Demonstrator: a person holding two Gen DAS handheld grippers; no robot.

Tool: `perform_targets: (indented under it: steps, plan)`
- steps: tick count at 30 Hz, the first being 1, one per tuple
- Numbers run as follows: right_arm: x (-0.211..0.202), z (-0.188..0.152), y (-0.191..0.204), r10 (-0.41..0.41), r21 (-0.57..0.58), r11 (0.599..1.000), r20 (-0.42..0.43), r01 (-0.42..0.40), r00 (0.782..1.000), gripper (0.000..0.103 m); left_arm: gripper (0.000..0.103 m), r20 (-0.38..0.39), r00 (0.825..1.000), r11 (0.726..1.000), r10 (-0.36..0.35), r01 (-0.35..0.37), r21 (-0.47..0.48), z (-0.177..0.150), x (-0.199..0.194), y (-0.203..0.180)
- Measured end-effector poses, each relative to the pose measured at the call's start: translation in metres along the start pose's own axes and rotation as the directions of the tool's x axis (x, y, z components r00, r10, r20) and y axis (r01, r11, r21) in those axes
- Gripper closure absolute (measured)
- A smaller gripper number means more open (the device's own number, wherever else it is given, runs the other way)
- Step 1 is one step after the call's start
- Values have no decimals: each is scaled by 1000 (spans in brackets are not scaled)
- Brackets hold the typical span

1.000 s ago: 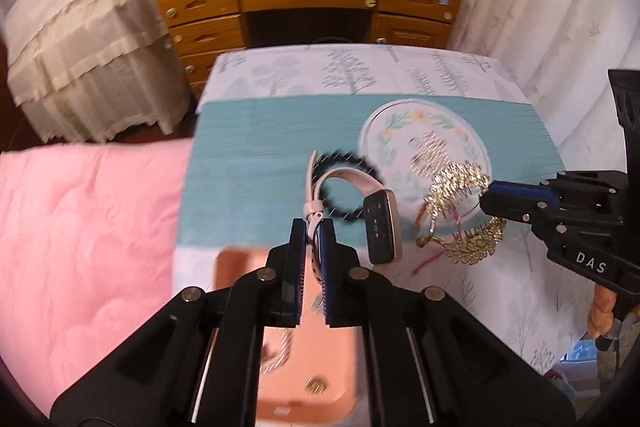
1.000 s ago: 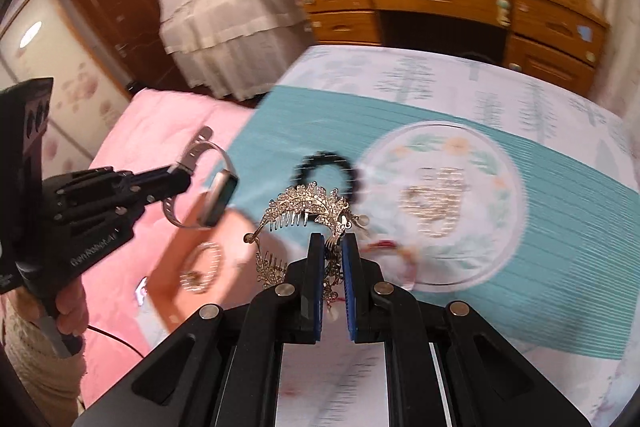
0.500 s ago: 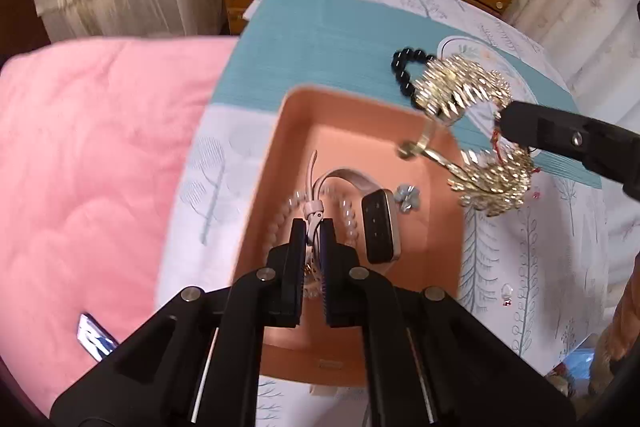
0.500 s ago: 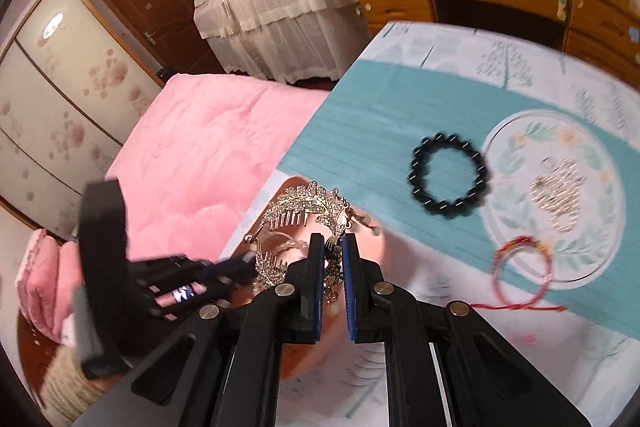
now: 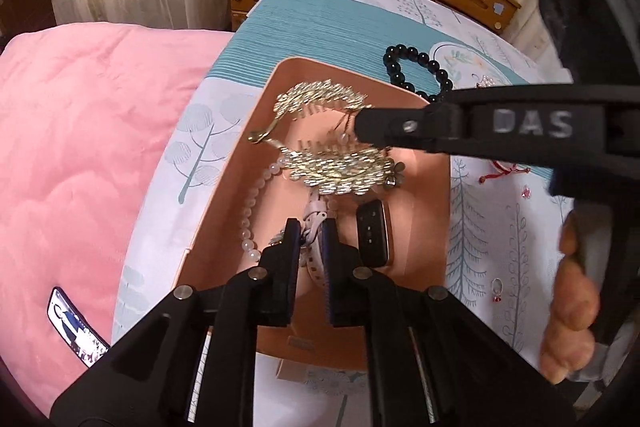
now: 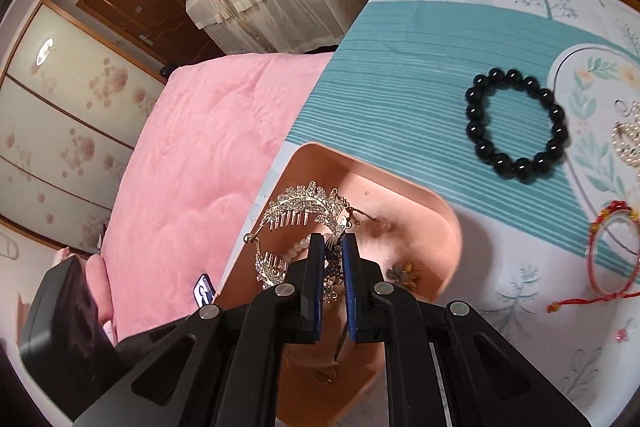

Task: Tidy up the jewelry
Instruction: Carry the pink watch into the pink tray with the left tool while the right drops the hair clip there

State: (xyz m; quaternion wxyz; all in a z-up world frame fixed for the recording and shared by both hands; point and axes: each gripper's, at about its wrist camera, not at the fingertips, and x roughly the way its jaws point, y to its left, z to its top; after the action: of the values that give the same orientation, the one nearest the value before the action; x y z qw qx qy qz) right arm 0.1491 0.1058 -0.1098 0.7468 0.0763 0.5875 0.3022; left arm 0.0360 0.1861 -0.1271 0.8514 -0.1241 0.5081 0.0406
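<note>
A pink tray [image 5: 224, 203] sits at the table's near left edge; it also shows in the right wrist view [image 6: 448, 223]. My left gripper [image 5: 311, 233] is shut on the pale strap of a smartwatch [image 5: 373, 233], low inside the tray. My right gripper [image 6: 333, 255] is shut on a gold rhinestone hair comb [image 6: 304, 207], held over the tray; the comb [image 5: 332, 163] hangs just above the watch. A pearl strand [image 5: 250, 215] lies in the tray.
A black bead bracelet [image 6: 516, 123] lies on the teal cloth beyond the tray. A red cord bracelet [image 6: 612, 255] and pearl pieces [image 6: 628, 143] lie to the right. A pink quilt [image 5: 80, 147] borders the table's left. A phone [image 5: 76, 327] lies on it.
Both grippers moved from above the table to over the pink tray and lowered into it, carrying the watch and the hair comb. The comb now hangs close above the watch.
</note>
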Motion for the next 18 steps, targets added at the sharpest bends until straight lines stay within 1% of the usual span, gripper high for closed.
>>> perform_targets:
  steps: [2, 4, 5, 6, 7, 8, 9, 11, 15, 18]
  plan:
    - [6, 1, -1, -7, 13, 1000, 8, 7, 1000, 94, 94, 0, 1000, 1000, 3, -3, 6, 1, -1, -3]
    - [11, 3, -1, -26, 18, 1000, 18, 26, 1000, 94, 88, 3, 1000, 1000, -2, 2, 5, 0, -3, -3]
    - [13, 6, -5, -28, 24, 999, 16, 28, 999, 94, 78, 4, 1000, 1000, -14, 14, 2, -1, -5, -3]
    - [14, 7, -7, -22, 34, 999, 13, 22, 1000, 94, 63, 5, 1000, 1000, -26, 26, -3, -1, -7, -3]
    - [16, 8, -9, -10, 48, 999, 12, 9, 1000, 94, 53, 9, 999, 999, -35, 35, -8, -3, -9, -3]
    - [17, 9, -11, -8, 55, 998, 11, 7, 1000, 93, 39, 11, 999, 999, -38, 38, -11, -3, -11, -2]
    - [17, 10, -13, -8, 60, 998, 11, 8, 1000, 92, 37, 24, 999, 999, -36, 37, -15, -4, -14, -2]
    - [16, 11, -16, -12, 60, 998, 13, 11, 1000, 90, 37, 38, 999, 1000, -23, 23, -12, -5, -20, -4]
    - [4, 6, -17, -6, 36, 999, 28, 5, 1000, 90, 37, 58, 998, 1000, -11, 11, -12, -8, -29, -8]
    - [-6, 1, -15, -16, 7, 1000, 41, 16, 999, 90, 37, 70, 998, 1000, -7, 8, -7, -9, -35, -13]
